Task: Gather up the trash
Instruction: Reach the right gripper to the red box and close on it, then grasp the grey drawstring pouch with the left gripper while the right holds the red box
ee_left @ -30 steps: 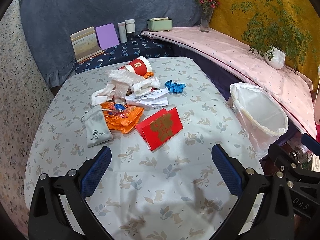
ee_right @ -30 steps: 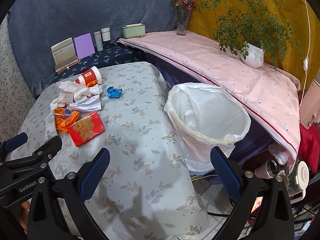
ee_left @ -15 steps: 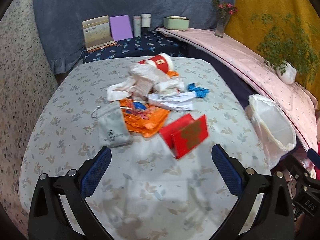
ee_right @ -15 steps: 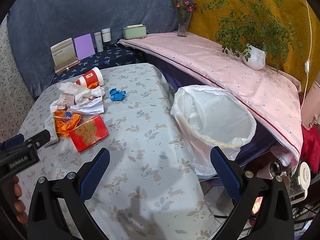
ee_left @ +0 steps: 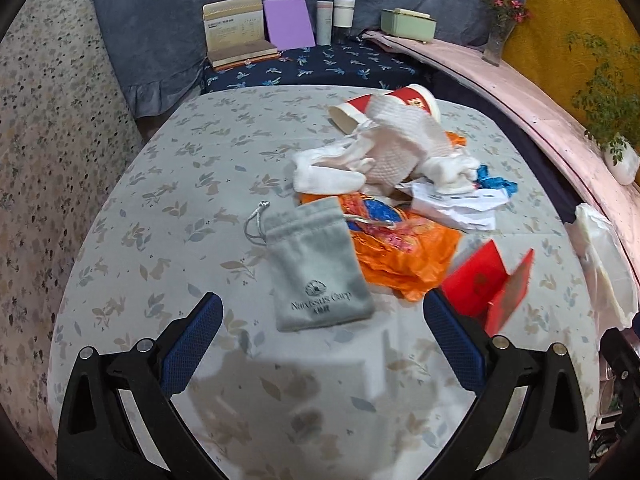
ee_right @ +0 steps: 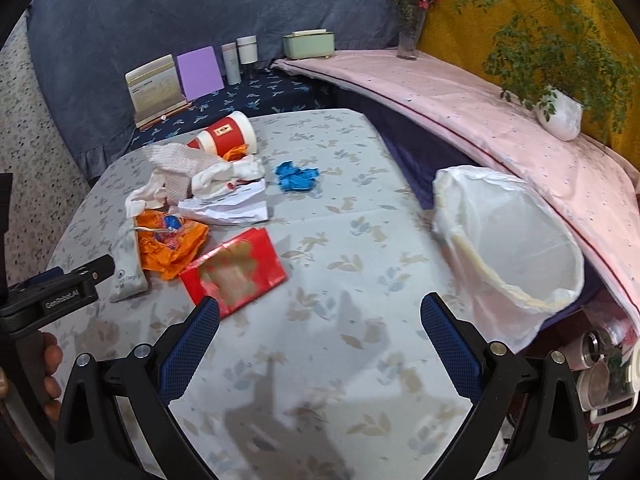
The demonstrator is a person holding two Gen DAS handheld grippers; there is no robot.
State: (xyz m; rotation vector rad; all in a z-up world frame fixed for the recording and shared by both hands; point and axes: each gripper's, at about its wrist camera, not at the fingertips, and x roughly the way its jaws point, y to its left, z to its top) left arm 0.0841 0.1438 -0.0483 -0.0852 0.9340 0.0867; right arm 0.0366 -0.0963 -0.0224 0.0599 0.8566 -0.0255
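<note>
— Trash is heaped on the far half of the table point(ee_left: 168, 184). What is seen around it?

— A grey pouch point(ee_left: 318, 276) is laid nearest the left gripper point(ee_left: 322, 344), its drawstring end turned away toward the far left. An orange bag point(ee_left: 404, 256) is tucked partly under it. Behind that, white cloths point(ee_left: 384, 156) are piled against a red paper cup point(ee_right: 226, 134), which is tipped on its side with its mouth turned to the right. A crumpled paper point(ee_right: 228, 206) and a blue wrapper point(ee_right: 298, 176) are found just to the right of the pile.

— And the red packet point(ee_right: 234, 272)?

— It is laid flat near the table's front, its long axis slanted from near left to far right. It is touched by nothing, though the right gripper point(ee_right: 320, 340) is held just beside it.

— How are the fingers set?

— Both pairs are spread wide, and nothing is gripped by either.

— What is placed past the table?

— A bin point(ee_right: 516, 256) lined with a white bag is stood off the right edge, tilted, its opening turned up toward the table. Books, a purple card, two tubes and a green box are lined up on the shelf behind. A potted plant point(ee_right: 560, 114) is set on the pink ledge.
</note>
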